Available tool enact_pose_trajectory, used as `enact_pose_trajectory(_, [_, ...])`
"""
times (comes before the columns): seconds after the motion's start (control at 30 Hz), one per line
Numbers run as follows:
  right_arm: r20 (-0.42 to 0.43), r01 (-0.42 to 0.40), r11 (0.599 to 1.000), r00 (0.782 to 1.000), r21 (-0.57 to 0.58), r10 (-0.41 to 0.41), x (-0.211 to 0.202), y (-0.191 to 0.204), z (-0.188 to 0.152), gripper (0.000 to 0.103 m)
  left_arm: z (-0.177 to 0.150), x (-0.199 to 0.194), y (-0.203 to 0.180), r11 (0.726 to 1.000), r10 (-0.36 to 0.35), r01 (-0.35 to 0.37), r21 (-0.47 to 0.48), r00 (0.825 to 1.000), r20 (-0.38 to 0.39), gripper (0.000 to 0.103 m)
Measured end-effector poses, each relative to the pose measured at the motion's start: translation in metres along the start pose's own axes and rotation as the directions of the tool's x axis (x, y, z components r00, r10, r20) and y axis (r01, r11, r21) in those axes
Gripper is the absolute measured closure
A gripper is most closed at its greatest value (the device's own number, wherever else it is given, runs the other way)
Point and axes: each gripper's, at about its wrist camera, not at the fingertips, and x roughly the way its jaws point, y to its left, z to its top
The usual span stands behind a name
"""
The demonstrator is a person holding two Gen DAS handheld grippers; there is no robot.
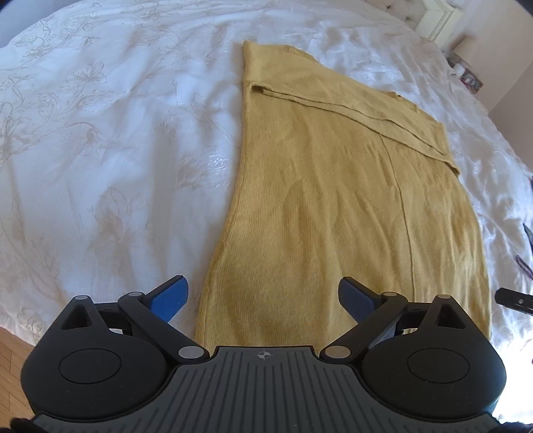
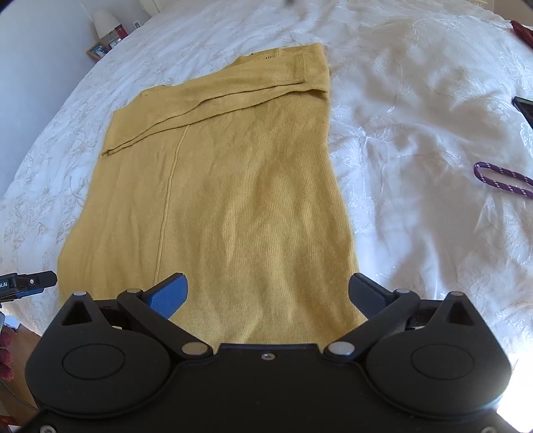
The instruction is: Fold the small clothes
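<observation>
A mustard-yellow knit sweater [image 1: 343, 200] lies flat on the white floral bedspread [image 1: 110, 150], its sides folded in and a sleeve laid across the top. It also shows in the right wrist view [image 2: 233, 200]. My left gripper [image 1: 263, 299] is open and empty, hovering over the sweater's near left hem. My right gripper [image 2: 268, 296] is open and empty over the near right hem. The tip of the right gripper [image 1: 513, 299] shows at the left view's right edge, and the left gripper [image 2: 26, 283] at the right view's left edge.
A purple cord loop [image 2: 503, 178] and a dark phone [image 2: 524, 108] lie on the bed [image 2: 416, 133] to the right. A nightstand with a lamp [image 2: 105, 21] and a picture frame [image 2: 98, 50] stands at the far corner. Wooden floor [image 1: 13, 353] shows below the bed edge.
</observation>
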Motion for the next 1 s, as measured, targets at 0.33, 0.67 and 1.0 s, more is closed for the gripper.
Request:
enact_pose_trajectory(0.33, [-0.010, -0.011, 1.000, 1.000, 0.004, 0.011, -0.009, -0.013, -0.024, 0.001, -0.033, -0.003, 0.004, 0.999, 0.017, -0.016, 0.049, 1.000, -0.024, 0.005])
enact_pose_trajectory(0.67, [-0.040, 0.000, 1.000, 0.999, 0.001, 0.000, 0.004, -0.020, -0.035, 0.001, -0.035, 0.020, 0.005, 0.996, -0.005, 0.008, 0.090, 0.999, -0.036, 0.005])
enact_pose_trajectory(1.0, [-0.074, 0.024, 1.000, 0.997, -0.001, -0.024, 0.025, -0.027, -0.032, 0.001, -0.029, 0.054, 0.004, 0.992, -0.003, 0.015, 0.125, 0.995, -0.100, 0.001])
